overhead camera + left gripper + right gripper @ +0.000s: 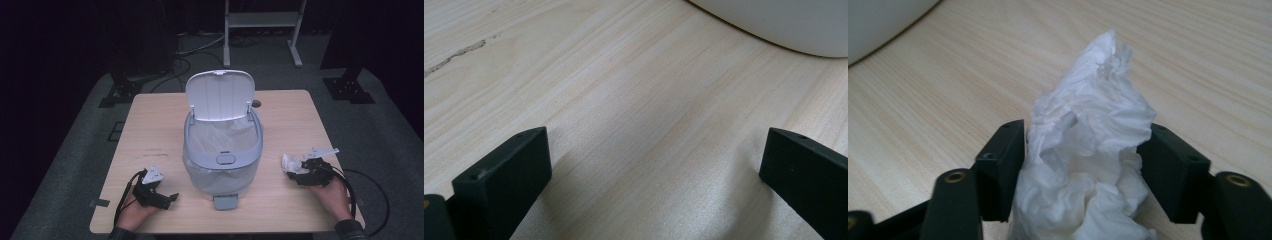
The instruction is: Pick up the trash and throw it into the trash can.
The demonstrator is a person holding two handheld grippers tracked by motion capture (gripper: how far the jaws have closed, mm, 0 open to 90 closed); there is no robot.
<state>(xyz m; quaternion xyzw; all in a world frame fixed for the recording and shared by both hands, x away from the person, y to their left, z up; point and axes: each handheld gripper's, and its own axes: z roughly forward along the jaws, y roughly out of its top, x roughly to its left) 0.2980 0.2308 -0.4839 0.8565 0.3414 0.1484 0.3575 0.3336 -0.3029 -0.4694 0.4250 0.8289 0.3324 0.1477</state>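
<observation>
A crumpled white tissue [290,164] lies on the wooden table [150,125] at the right, beside a white pedal bin [222,155]. The bin's lid [220,95] stands up and a clear bag lines the inside. My right gripper [296,171] rests at the tissue. In the right gripper view the tissue [1088,150] fills the gap of this gripper [1083,152], with both black jaws pressed against its sides. My left gripper [169,197] lies on the table left of the bin. In the left gripper view the left gripper [654,165] stands wide open over bare wood.
The bin's grey pedal [226,202] points toward the table's near edge. The bin's white curved wall [774,25] is at the top right in the left gripper view, and that same wall [878,20] is at the top left in the right gripper view. A white frame [262,20] stands beyond the table.
</observation>
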